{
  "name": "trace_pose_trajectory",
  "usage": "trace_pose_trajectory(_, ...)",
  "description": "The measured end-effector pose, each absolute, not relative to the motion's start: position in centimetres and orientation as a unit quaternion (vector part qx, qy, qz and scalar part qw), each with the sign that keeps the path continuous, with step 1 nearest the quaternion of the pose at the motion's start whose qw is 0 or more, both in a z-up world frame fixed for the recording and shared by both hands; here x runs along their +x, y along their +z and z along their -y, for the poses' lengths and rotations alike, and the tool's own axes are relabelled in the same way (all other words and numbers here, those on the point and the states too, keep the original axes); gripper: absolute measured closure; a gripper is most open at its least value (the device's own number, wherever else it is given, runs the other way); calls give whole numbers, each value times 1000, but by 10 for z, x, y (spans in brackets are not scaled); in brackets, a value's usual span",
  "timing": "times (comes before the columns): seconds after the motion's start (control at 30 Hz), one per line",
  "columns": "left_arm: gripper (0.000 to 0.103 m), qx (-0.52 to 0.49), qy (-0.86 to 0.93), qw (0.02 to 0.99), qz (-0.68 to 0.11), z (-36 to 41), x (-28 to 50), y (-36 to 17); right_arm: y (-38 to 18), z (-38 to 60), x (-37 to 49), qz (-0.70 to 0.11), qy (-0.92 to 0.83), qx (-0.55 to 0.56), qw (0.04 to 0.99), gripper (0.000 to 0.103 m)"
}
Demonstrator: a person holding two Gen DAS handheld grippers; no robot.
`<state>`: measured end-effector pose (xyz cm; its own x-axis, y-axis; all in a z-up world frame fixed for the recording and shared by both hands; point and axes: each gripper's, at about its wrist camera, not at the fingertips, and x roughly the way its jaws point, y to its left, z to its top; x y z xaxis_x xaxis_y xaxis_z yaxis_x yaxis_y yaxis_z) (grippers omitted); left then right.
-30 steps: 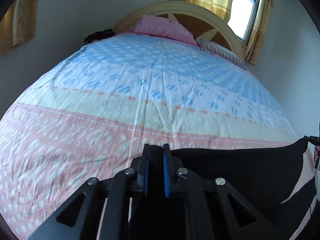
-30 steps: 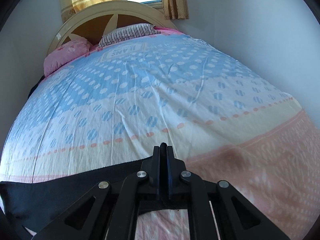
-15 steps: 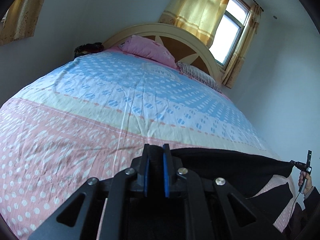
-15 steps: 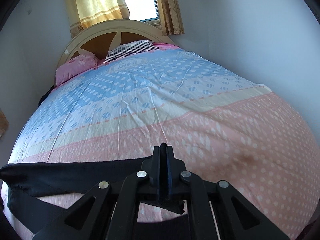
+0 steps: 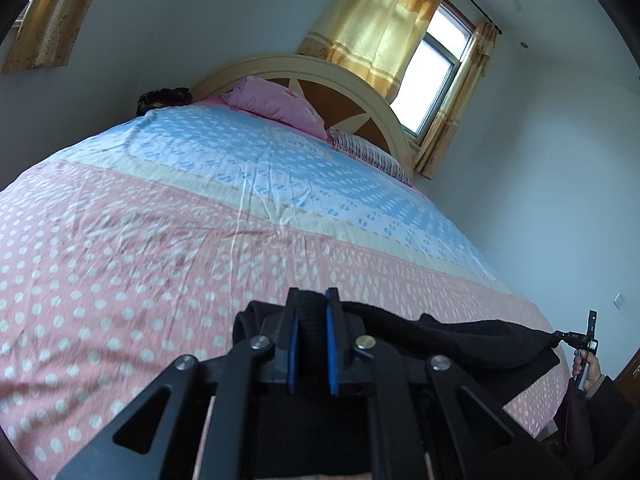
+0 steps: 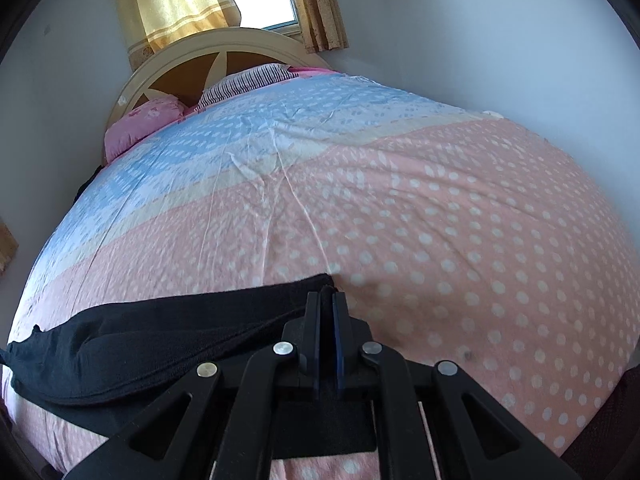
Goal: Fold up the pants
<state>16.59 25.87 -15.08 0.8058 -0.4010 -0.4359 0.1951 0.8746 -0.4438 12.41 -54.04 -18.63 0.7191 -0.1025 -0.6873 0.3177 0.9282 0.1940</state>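
Two grippers: each clamped on one end of the black pants [image 5: 472, 340].
Left gripper [image 5: 312, 312]: pinches bunched fabric.
Right gripper [image 6: 327, 304]: nips a thin edge.
Pants: stretched over the bed [image 5: 160, 240].

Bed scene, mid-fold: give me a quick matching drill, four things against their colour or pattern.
Things:
1. pants
2. near end of the bedspread
3. pillow nearest the window
4. curtains

Looks:
A. striped
B. yellow
C. black
D. pink with white dots

Pairs: 1-C, 2-D, 3-A, 4-B
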Motion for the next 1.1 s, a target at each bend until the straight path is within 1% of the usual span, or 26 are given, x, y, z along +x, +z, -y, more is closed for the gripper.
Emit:
trace_pose_trajectory(0.03,91,-189,-160,930,-273,-258,163,-154,-186,540,121,-355,-113,150,916,98)
trace_pose_trajectory(0.07,91,-183,-160,929,-279,-255,160,-157,-185,538,117,-353,-109,150,917,95)
trace_pose_trajectory(0.13,91,-169,-158,930,-286,-251,155,-161,-181,533,112,-358,-127,135,915,79)
trace_pose_trajectory(0.17,91,-164,-157,930,-289,-249,154,-163,-176,529,107,-355,-134,127,916,63)
trace_pose_trajectory(0.2,91,-162,-154,930,-291,-248,153,-165,-172,525,103,-350,-131,124,919,60)
trace_pose_trajectory(0.37,90,-161,-148,931,-292,-252,149,-168,-145,485,83,-331,-99,93,934,60)
trace_pose_trajectory(0.47,87,-137,-137,934,-299,-251,147,-169,-135,455,78,-328,-68,78,939,60)
trace_pose_trajectory(0.53,83,-118,-137,935,-306,-252,143,-169,-133,435,78,-332,-51,58,940,60)
trace_pose_trajectory(0.57,78,-104,-132,936,-309,-252,140,-168,-132,420,78,-334,-39,42,941,59)
trace_pose_trajectory(0.6,77,-92,-130,937,-311,-254,136,-168,-131,407,79,-336,-27,28,941,59)
trace_pose_trajectory(0.8,76,-58,-105,938,-324,-282,110,-168,-128,317,89,-346,71,-26,935,59)
trace_pose_trajectory(0.93,76,-90,-84,939,-321,-305,100,-167,-138,234,99,-356,153,-72,919,59)
trace_pose_trajectory(1.1,76,-138,-115,936,-303,-289,117,-154,-165,131,111,-365,247,-132,888,59)
